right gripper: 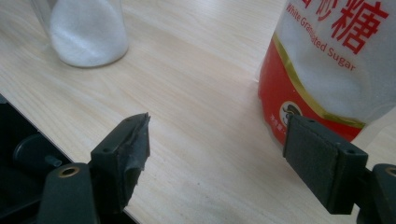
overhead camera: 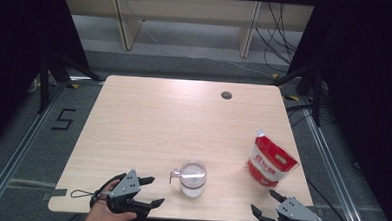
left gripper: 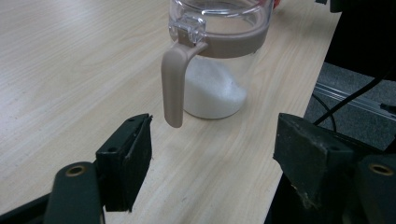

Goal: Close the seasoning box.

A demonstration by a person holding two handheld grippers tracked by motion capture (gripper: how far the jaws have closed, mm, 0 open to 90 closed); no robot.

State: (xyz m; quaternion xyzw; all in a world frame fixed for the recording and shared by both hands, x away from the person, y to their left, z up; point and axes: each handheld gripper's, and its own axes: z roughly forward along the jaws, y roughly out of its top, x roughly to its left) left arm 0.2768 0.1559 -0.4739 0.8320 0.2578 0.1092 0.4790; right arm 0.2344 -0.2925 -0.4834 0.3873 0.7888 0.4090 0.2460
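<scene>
A clear jar [overhead camera: 191,179] with a beige handle and rim stands near the table's front edge, partly filled with white sugar. From the left gripper view the jar [left gripper: 217,56] is close ahead, its handle [left gripper: 174,84] pointing at the jaws. A red and white sugar bag [overhead camera: 270,160] stands upright to the right; in the right gripper view the bag [right gripper: 327,60] is just beyond the right jaw. My left gripper [overhead camera: 150,191] is open at the front left, short of the jar. My right gripper [overhead camera: 264,202] is open at the front right, below the bag. Both hold nothing.
The light wood table [overhead camera: 173,124] has a round cable hole [overhead camera: 226,95] at the back right. Black curtains flank both sides, and cables run on the floor at the right. A table edge drops off just right of the jar [right gripper: 88,30] in the gripper views.
</scene>
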